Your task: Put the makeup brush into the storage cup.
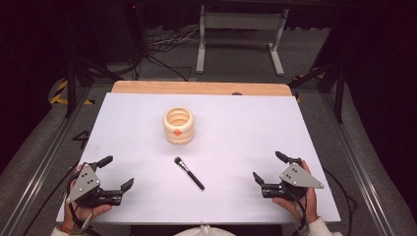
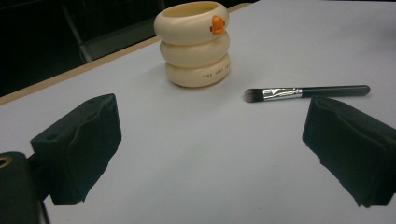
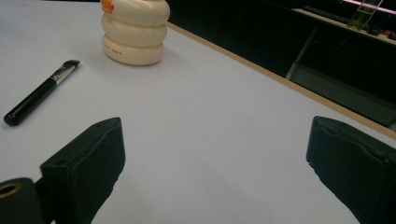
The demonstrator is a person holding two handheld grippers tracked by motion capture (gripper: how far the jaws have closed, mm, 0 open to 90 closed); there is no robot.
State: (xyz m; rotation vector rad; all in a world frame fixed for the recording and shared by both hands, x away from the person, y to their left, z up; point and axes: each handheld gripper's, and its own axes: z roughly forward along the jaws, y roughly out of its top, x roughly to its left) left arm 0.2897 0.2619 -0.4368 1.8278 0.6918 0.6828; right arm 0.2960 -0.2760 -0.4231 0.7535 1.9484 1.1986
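1. Brush (image 1: 189,173): lies flat on the white table (image 1: 246,128), just below the centre of the high view, bristles toward the upper left, black handle toward the lower right. Nothing touches it. In the left gripper view it lies right of centre (image 2: 306,92); in the right gripper view it sits at the left edge (image 3: 39,92).

2. Cup (image 1: 178,126): a cream ringed cup with an orange knob, upright, above the brush and near it but apart. Its mouth is open at the top.

3. Left gripper (image 1: 116,172): lower left of the high view, jaws spread wide, nothing between them, well apart from the brush.

4. Right gripper (image 1: 268,167): lower right of the high view, jaws likewise wide and empty, well apart from the brush.

5. Risk, pickup: the handle is thin, round and flat on the table. Jaws closing slightly high would likely roll it away; jaws coming in too low would scrape the tabletop.

6. Risk, grip point: a hold near the bristle end would probably let the long handle swing and tilt, or crush the bristles.

7. Risk, placement: judging the likely aim to be the cup, a tilted brush could catch the rim and tip or shove the cup, which appears light and unrestrained.

8. Risk, crossing: both grippers reaching the centre together could collide.
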